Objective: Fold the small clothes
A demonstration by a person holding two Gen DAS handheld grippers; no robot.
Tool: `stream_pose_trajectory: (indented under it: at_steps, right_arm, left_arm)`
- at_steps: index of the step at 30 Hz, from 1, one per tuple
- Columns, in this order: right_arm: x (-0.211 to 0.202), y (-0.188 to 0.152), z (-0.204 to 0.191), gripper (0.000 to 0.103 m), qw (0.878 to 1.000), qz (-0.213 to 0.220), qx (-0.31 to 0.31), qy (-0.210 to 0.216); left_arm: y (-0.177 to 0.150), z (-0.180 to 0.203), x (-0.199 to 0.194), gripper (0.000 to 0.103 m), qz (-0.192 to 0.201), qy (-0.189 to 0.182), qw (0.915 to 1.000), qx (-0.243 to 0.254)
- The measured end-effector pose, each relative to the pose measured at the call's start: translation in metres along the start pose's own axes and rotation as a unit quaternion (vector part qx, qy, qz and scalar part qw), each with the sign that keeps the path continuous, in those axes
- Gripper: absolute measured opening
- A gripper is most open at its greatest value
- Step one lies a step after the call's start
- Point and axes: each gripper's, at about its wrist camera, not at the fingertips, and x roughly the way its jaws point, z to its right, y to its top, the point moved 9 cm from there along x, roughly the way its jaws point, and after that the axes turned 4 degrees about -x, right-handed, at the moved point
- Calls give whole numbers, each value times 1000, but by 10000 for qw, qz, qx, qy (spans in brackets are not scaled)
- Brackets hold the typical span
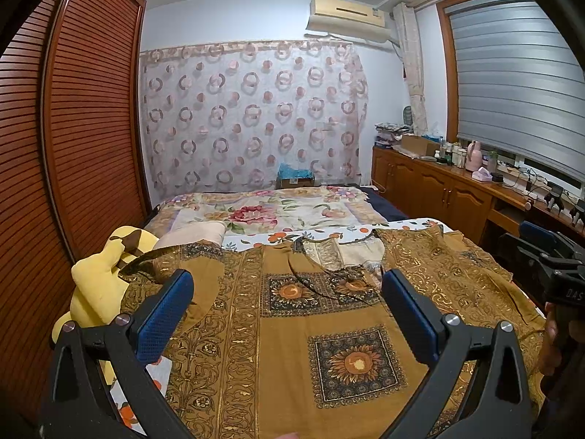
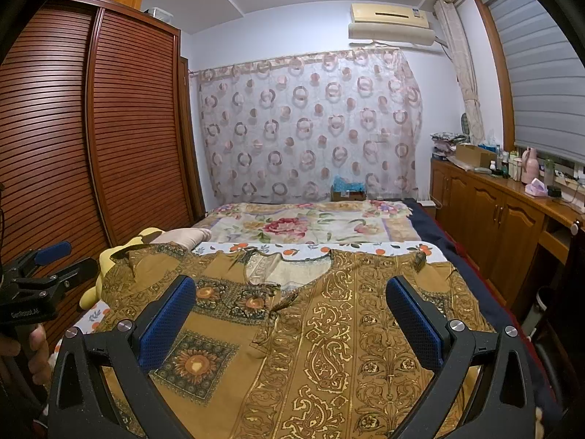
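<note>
A brown patterned shirt (image 1: 329, 314) is spread flat, front up, on the bed (image 1: 278, 212), its neckline toward the far end and its sleeves laid out to either side. The left gripper (image 1: 289, 314) is held above the shirt's middle with its fingers (image 1: 164, 314) spread wide and nothing between them; the right gripper (image 2: 292, 318) is likewise held over the garment, fingers spread and empty.

No fold is judged to be started yet. Several risks are foreseen. If only the top layer is pinched, the front may be lifted away from the back and the fold spoiled. The left sleeve lies against a yellow plush toy (image 1: 98, 285) at the bed's edge, so cloth may be snagged or the toy dragged. The sheet (image 1: 329, 228) beneath may be caught along with the hem, and uneven lifting by the two grippers may leave a skewed crease.
</note>
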Motion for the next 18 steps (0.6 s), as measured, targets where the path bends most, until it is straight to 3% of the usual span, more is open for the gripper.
stream_pose_trajectory:
  at_steps: [18]
  right_arm:
    - [1,0,-2,103,10000,-17,2,13]
  left_arm:
    - [0,2,-1,103,10,10,10000,17]
